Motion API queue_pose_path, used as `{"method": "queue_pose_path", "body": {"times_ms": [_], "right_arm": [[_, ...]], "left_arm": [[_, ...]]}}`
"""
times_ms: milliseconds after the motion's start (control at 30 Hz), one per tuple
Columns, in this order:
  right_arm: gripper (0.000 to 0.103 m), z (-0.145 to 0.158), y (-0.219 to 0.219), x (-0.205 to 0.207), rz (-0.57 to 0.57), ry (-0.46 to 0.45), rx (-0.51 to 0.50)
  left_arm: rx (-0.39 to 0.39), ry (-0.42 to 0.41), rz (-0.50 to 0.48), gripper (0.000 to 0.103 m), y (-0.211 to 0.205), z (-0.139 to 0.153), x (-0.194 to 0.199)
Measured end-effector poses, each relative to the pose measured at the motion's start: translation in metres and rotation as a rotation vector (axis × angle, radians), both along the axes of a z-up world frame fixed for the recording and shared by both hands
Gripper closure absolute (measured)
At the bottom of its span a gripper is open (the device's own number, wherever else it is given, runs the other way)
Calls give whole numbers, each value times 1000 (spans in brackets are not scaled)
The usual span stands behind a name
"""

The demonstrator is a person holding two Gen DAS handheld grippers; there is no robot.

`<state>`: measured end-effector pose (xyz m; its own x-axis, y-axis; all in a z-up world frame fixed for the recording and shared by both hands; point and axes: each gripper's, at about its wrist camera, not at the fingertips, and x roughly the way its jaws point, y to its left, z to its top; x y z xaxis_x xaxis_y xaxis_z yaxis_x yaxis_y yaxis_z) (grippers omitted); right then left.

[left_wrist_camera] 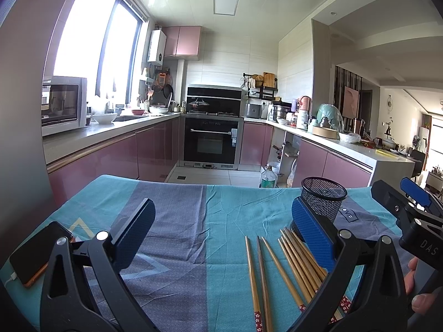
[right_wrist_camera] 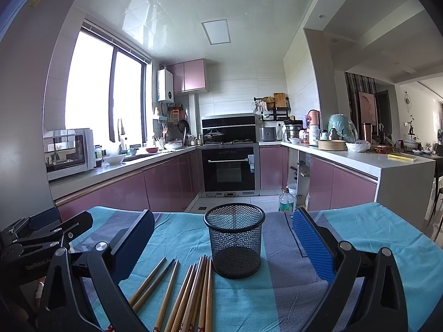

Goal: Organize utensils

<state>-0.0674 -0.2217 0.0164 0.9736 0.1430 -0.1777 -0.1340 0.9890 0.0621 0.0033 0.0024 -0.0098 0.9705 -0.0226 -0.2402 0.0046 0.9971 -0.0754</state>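
Left gripper (left_wrist_camera: 221, 238): spread wide, empty, above the table (left_wrist_camera: 216, 215). Right gripper (right_wrist_camera: 224, 246): spread wide, empty. Wooden chopsticks (right_wrist_camera: 191, 296): loose, flat on the cloth, just in front of the black mesh cup (right_wrist_camera: 234, 238). Phone (left_wrist_camera: 38, 251): far left of the cup.

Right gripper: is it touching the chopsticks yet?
Apart. The right wrist view shows the right gripper open above the cloth, chopsticks lying loose between its fingers.
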Motion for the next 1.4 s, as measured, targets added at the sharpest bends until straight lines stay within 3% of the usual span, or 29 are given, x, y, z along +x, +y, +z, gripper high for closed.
{"method": "queue_pose_path", "body": {"times_ms": [900,1400], "right_arm": [[6,-3,0,3,-1,11,0],[6,-7,-6,13,16,78,6]], "left_arm": [[1,14,-7,6,0,0,1],[11,53,-24,6,1,-1,7]]}}
